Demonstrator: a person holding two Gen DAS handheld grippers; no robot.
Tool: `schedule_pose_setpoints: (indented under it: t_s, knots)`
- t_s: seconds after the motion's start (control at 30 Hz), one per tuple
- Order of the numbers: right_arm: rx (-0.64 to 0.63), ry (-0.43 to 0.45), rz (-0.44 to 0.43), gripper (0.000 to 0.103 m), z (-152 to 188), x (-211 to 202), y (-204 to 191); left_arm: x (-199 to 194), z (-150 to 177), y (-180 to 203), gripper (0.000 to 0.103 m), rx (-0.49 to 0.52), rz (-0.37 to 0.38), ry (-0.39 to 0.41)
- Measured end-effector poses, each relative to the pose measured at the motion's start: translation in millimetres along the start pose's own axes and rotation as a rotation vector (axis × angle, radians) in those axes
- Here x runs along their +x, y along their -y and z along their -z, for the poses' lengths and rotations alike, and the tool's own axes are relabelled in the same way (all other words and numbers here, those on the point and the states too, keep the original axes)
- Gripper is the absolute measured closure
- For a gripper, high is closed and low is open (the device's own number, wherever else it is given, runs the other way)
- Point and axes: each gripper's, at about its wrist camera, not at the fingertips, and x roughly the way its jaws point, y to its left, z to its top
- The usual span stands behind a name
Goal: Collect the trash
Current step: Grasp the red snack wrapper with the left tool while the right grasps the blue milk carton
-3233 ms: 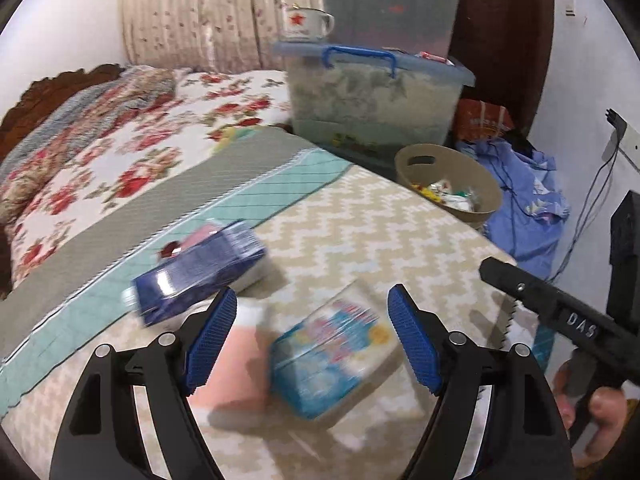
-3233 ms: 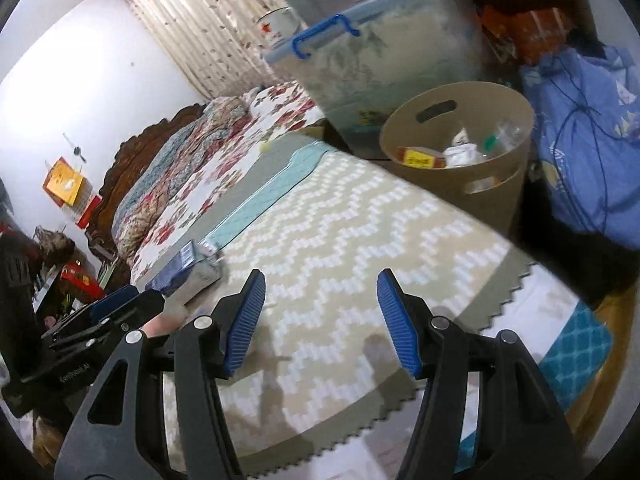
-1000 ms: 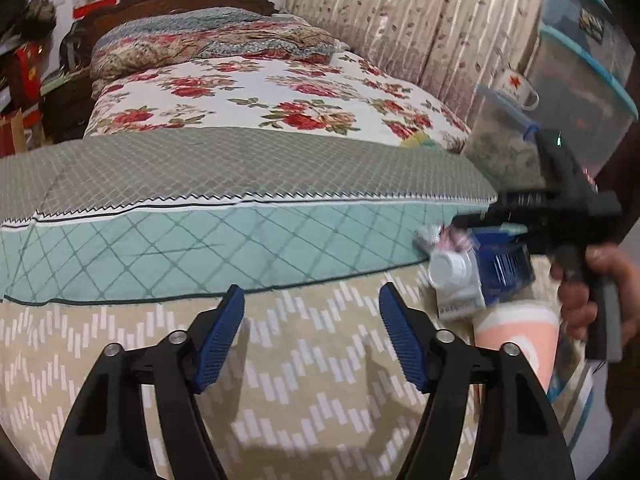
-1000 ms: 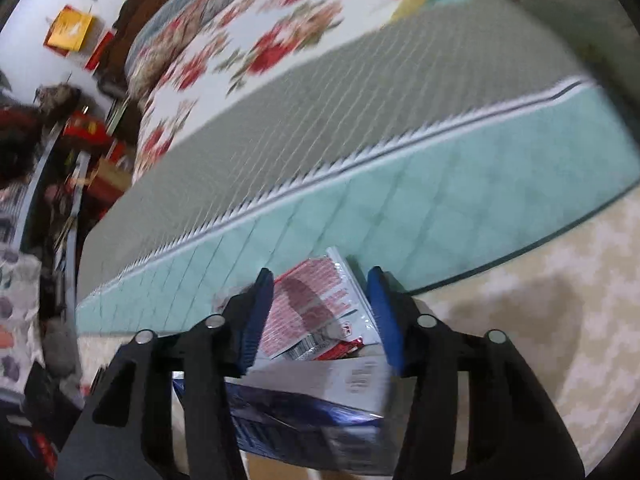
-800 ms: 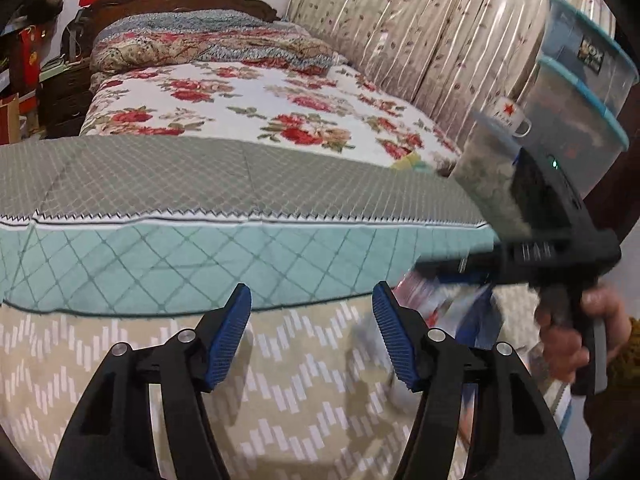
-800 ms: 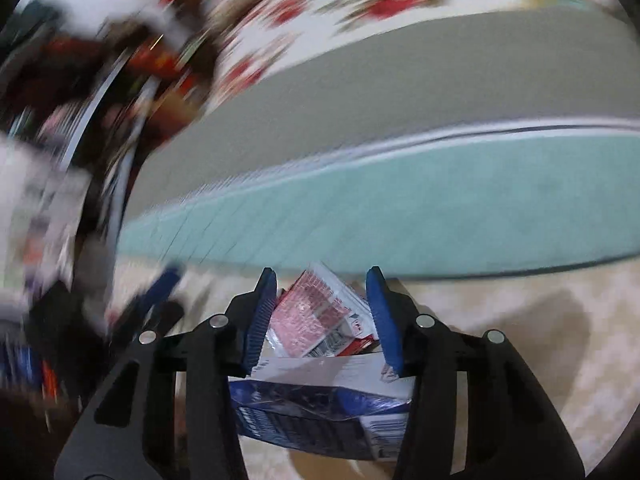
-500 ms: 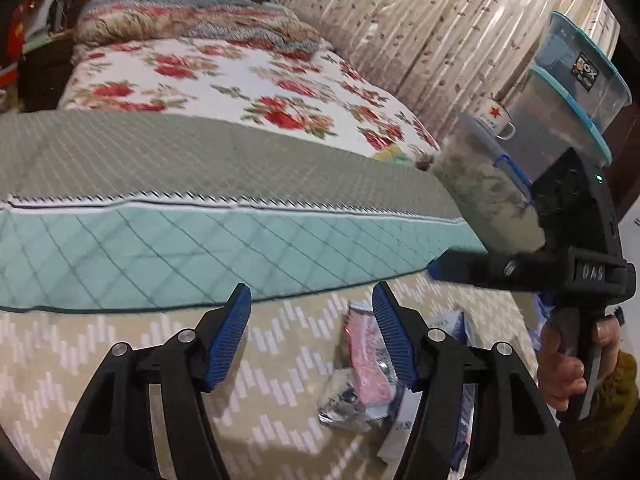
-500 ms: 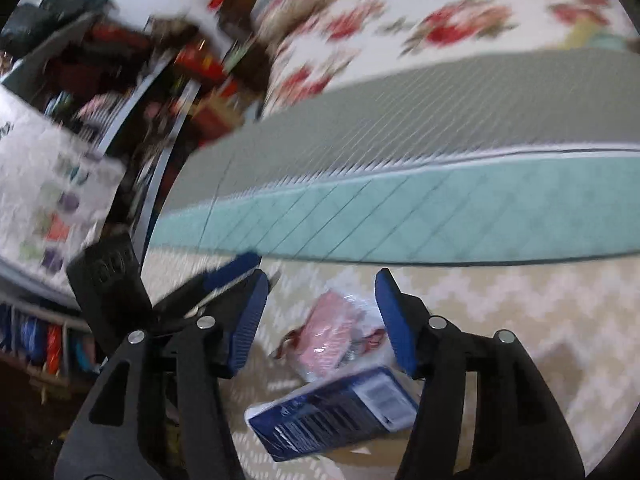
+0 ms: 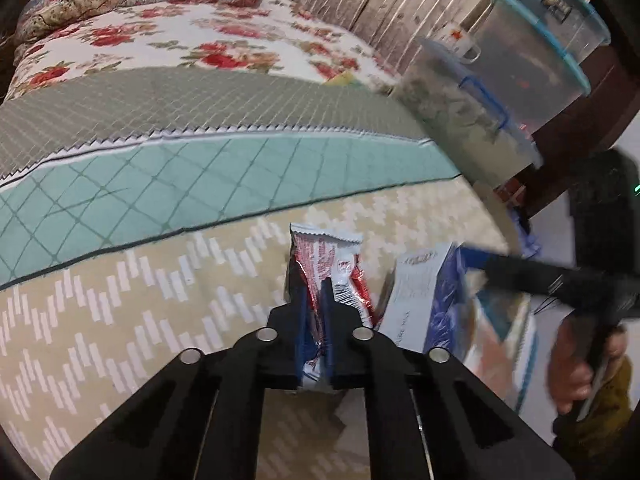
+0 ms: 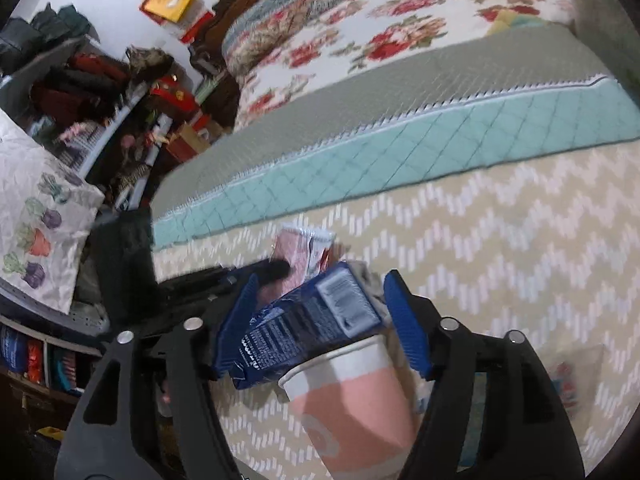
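My left gripper is shut on a red and white snack wrapper, which sticks up between the pads above the zigzag bedspread. A blue and white box lies just right of it, with a pink paper cup behind. In the right wrist view my right gripper is open, its blue pads either side of the blue box, which rests against the pink cup. The wrapper shows beyond, held by the left gripper's fingers.
Stacked clear storage bins and a white mug stand at the bed's far right. A floral quilt covers the head end. Cluttered shelves lie to the left of the bed.
My left gripper has closed on the snack wrapper, which lay loose on the bedspread before. My right gripper, open, has come down around the blue box.
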Motion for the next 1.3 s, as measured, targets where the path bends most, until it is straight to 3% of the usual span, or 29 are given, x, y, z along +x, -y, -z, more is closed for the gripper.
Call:
schedule_pose_setpoints:
  t_s: [0.2, 0.3, 0.53, 0.67, 0.83, 1.07, 1.3]
  knots:
    - [-0.038, -0.040, 0.091, 0.029, 9, 11, -11, -26, -7, -17, 0.098, -0.079, 0.009, 0.092]
    - [-0.033, -0.010, 0.101, 0.029, 11, 5, -11, -37, -10, -27, 0.098, -0.109, -0.018, 0.125]
    - [0.016, 0.017, 0.134, 0.029, 19, -16, -3, -47, -15, -30, 0.098, -0.111, -0.060, 0.139]
    - [0.030, -0.041, 0.103, 0.030, 18, -3, -4, -47, -15, -23, 0.098, -0.085, -0.082, 0.143]
    - [0.021, -0.105, 0.033, 0.038, 12, 30, -22, -55, -17, -37, 0.098, -0.130, -0.090, 0.166]
    - [-0.094, -0.003, -0.026, 0.030, -1, 49, -74, -67, -20, -65, 0.097, -0.214, -0.126, 0.194]
    - [-0.325, 0.054, 0.166, 0.018, 39, 34, -109, -78, -20, -75, 0.097, -0.248, -0.128, 0.221]
